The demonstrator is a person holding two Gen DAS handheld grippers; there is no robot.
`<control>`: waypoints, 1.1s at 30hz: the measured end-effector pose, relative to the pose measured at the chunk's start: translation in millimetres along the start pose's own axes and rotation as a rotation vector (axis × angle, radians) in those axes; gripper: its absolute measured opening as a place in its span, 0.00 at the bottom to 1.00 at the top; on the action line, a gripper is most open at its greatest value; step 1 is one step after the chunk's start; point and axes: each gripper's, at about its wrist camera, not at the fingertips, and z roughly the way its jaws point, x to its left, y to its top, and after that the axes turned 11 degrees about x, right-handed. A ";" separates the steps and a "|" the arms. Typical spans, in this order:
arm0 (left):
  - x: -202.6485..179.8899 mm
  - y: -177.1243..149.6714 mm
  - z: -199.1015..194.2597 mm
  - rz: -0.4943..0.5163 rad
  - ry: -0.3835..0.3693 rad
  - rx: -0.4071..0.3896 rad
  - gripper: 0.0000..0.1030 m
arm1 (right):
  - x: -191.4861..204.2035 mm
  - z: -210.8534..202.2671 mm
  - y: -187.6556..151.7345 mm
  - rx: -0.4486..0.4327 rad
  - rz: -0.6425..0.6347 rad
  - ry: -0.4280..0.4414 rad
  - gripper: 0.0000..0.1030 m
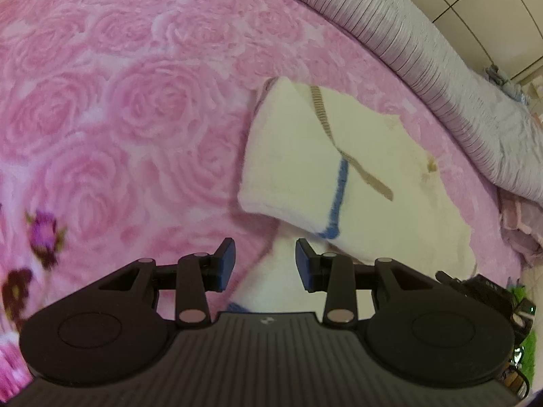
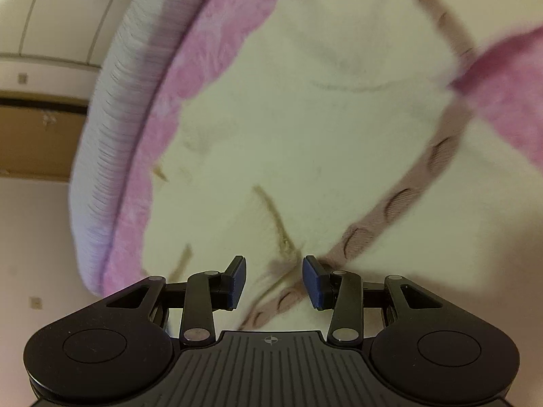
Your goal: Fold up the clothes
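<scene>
- Cream garment (image 1: 366,156) with a blue stripe (image 1: 339,190) and a tan trim band (image 2: 417,173), lying partly folded on a pink rose blanket (image 1: 118,101).
- In the left view, spread ahead and to the right of the left gripper (image 1: 265,259); a piece of cream cloth sits low between the two blue pads, touching neither one.
- Left jaws apart, holding nothing.
- In the right view, filling most of the space ahead of the right gripper (image 2: 274,279); tan trim and a crumpled seam sit right in the gap.
- Right jaws apart too, not pinching the cloth.
- Lots of bare pink blanket to the left of the garment.
- Far side close to a grey ribbed bed edge (image 1: 424,51), with pale wall (image 2: 51,17) past it.
- Both views a bit blurry.
</scene>
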 end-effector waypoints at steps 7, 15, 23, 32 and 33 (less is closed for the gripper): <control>-0.5 6.0 5.6 0.016 -0.037 0.022 0.32 | 45.2 -26.7 -4.2 -0.168 -0.284 0.049 0.08; -29.8 9.6 24.9 0.154 -0.067 0.050 0.32 | -2.5 -80.3 14.6 -0.305 -0.192 -0.165 0.08; -35.5 23.5 33.9 0.172 -0.109 0.051 0.31 | 2.5 -90.1 -0.5 -0.418 -0.291 -0.223 0.08; -35.4 43.4 42.8 0.155 -0.178 0.055 0.42 | -12.2 -68.1 17.9 -0.286 -0.283 -0.373 0.08; -35.3 47.9 46.0 0.140 -0.191 0.060 0.42 | -13.8 -66.9 16.3 -0.285 -0.273 -0.370 0.08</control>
